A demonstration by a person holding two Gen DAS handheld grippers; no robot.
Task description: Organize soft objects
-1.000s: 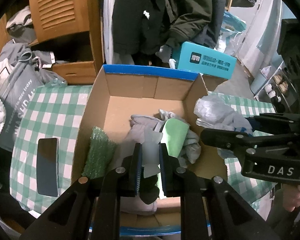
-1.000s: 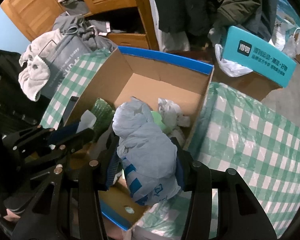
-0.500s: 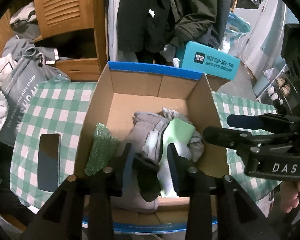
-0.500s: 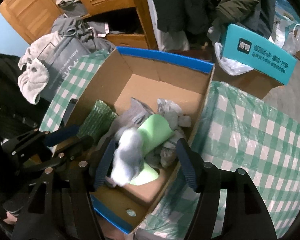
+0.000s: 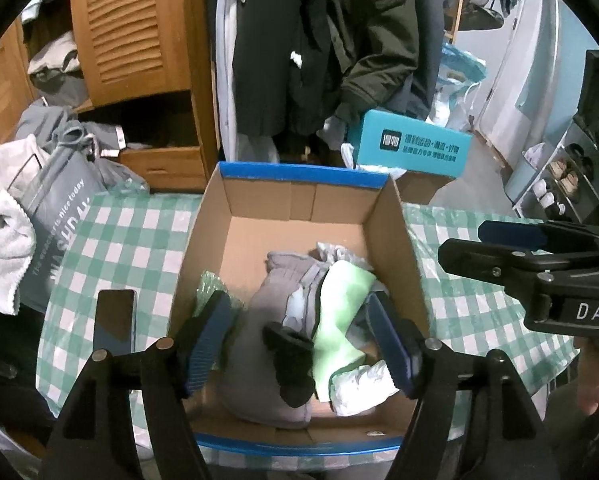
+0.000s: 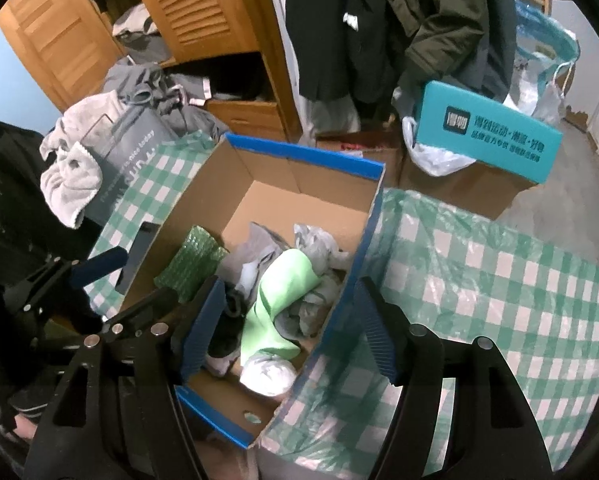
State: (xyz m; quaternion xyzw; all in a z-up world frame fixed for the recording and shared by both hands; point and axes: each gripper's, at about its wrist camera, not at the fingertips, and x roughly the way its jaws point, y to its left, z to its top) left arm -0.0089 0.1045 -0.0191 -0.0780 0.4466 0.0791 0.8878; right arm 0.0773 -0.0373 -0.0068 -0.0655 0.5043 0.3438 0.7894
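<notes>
Left hand-held gripper point(image 5: 299, 334) just opened wide, empty, above box point(image 5: 299, 200) of soft things. Right hand-held gripper point(image 6: 289, 328) apart too, holding nothing.

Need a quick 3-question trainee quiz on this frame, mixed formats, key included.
1. True or false: the left tongs are clamped on the light green cloth.
2. Where does the dark phone lie? A) inside the cardboard box B) on the checked tablecloth, beside the box C) on the teal box
3. Fill in: the white bundle lies in the box's ____ end, toward the camera.

Key: 1 false, both tongs stand open and empty, jaws just opened; 2 B; 3 near.
</notes>
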